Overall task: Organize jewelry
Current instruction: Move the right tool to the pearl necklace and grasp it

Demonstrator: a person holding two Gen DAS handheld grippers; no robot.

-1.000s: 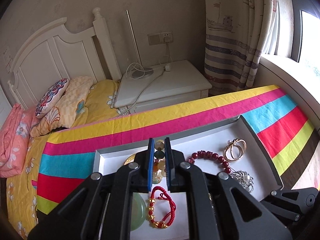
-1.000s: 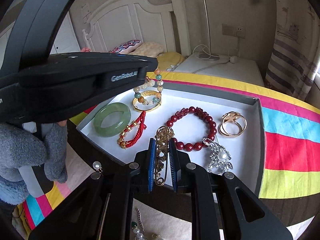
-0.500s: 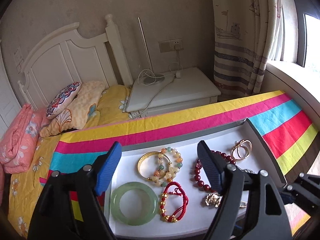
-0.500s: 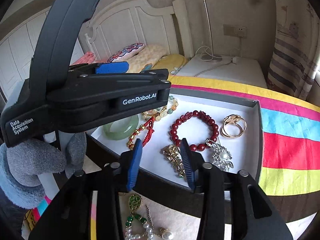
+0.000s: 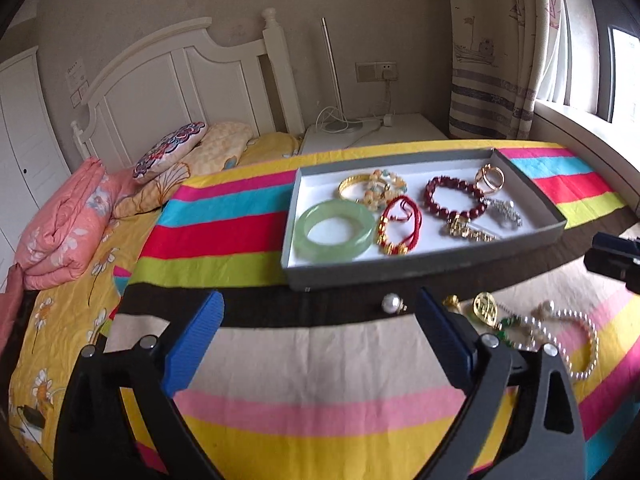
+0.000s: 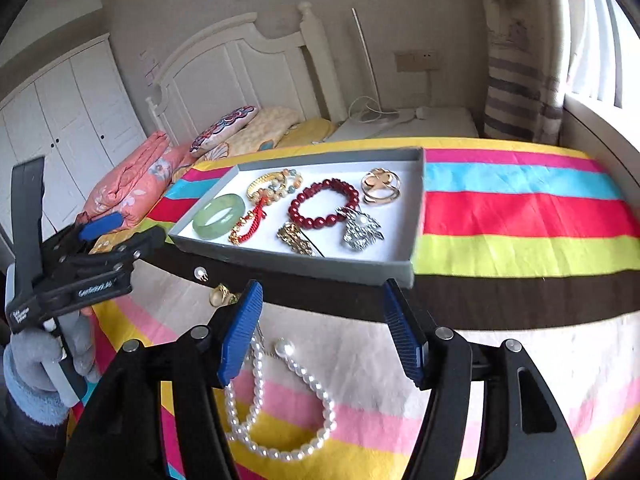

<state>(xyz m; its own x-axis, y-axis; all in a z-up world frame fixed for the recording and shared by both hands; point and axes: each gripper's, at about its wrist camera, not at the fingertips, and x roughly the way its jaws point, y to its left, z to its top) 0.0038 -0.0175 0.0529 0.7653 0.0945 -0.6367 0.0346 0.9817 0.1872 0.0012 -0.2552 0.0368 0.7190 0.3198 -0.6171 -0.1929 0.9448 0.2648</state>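
Note:
A grey tray [image 5: 420,270] with a white floor holds a green jade bangle [image 5: 332,232], a red cord bracelet [image 5: 400,228], a dark red bead bracelet [image 5: 456,200], a gold bangle with a pastel bead bracelet [image 5: 372,190], gold rings [image 5: 490,178] and two brooches. My left gripper [image 5: 320,320] hovers over the striped cloth in front of the tray, jaws opening, nothing between them. My right gripper [image 6: 322,320] is also in front of the tray [image 6: 300,260], jaws opening and empty, above a pearl necklace [image 6: 280,412]. The left gripper [image 6: 132,229] shows at the left in a gloved hand [image 6: 36,368].
Loose pieces lie on the cloth before the tray: a pearl stud [image 5: 390,303], a gold pendant [image 5: 484,306], a gold ring [image 6: 220,294]. Behind are a bed with pillows [image 5: 168,156], a folded pink quilt [image 5: 64,224], a white nightstand [image 5: 372,136] and a curtain by the window.
Both grippers have opened and pulled back out of the tray. The left let go of the pastel bead bracelet, the right let go of the gold brooch; both pieces lie in the tray.

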